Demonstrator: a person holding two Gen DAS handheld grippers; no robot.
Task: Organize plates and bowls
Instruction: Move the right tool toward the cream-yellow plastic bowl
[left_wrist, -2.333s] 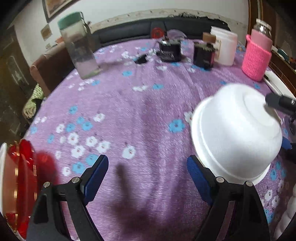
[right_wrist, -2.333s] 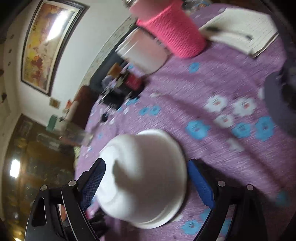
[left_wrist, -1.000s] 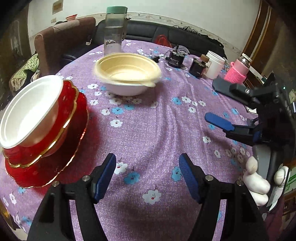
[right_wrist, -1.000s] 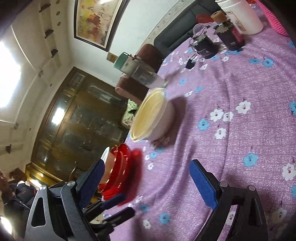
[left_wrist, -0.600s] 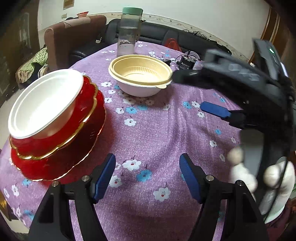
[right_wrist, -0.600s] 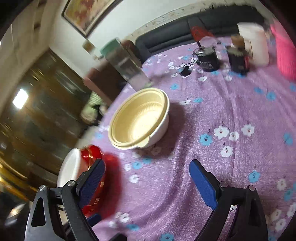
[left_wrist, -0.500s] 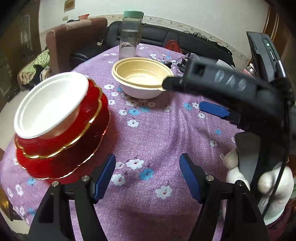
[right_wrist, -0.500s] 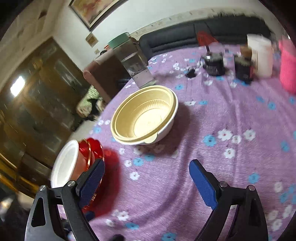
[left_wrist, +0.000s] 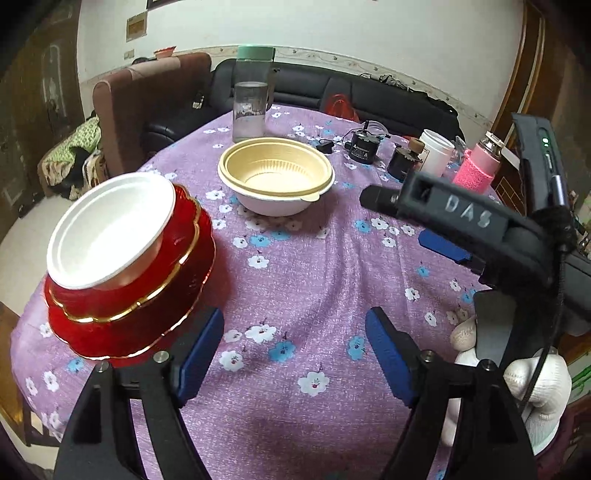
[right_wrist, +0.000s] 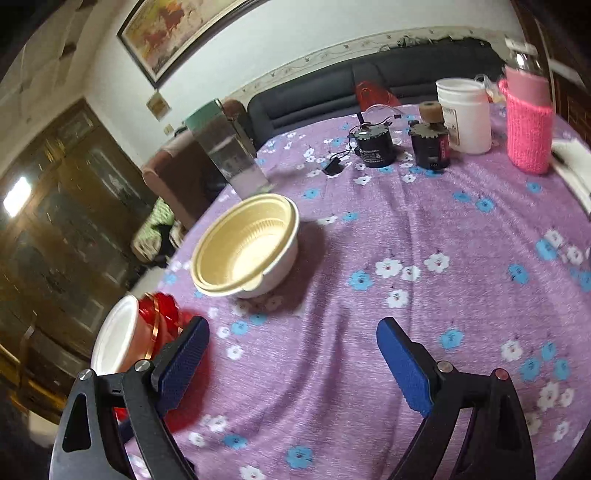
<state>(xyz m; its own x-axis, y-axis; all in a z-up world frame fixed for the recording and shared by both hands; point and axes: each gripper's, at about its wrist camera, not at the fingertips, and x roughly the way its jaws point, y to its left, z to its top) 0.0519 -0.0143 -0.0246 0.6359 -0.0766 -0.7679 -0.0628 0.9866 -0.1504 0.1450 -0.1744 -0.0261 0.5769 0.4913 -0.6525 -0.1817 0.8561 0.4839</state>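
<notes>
Purple cloth printed with white and blue flowers covers the round table (left_wrist: 295, 280), with a black sofa (left_wrist: 369, 96) and a brown armchair (left_wrist: 147, 107) behind it against a white wall.

Readable writing is scarce: raised letters "DAS" show on the dark body of the right gripper (left_wrist: 443, 251) where it reaches into the left wrist view. The white plastic tub (right_wrist: 465, 114) carries a label too small to read, and so does the black cylindrical motor (right_wrist: 373, 147).

Both tools hold nothing. The left gripper (left_wrist: 295, 350) has its blue-padded jaws spread wide above bare cloth, and the right gripper's jaws in its own view (right_wrist: 291, 365) are likewise wide apart.

A white foam bowl (left_wrist: 110, 229) sits nested in a red gold-rimmed bowl (left_wrist: 177, 236), which rests on a red gold-edged plate (left_wrist: 147, 325), all near the table's left edge. The cream plastic bowl with a white outside (left_wrist: 277, 181) stands alone further in, well apart from that stack, with open cloth between them and in front of both grippers.

Behind the cream bowl stands a clear water bottle with a green lid (left_wrist: 253, 92). A bottle in a pink knitted sleeve (right_wrist: 528, 122) stands at the far right by the tub.

The right gripper partly hides the table's right side in the left view, and a white-gloved hand (left_wrist: 517, 376) shows below it. The red plate is mostly hidden behind the left finger in the right view.
</notes>
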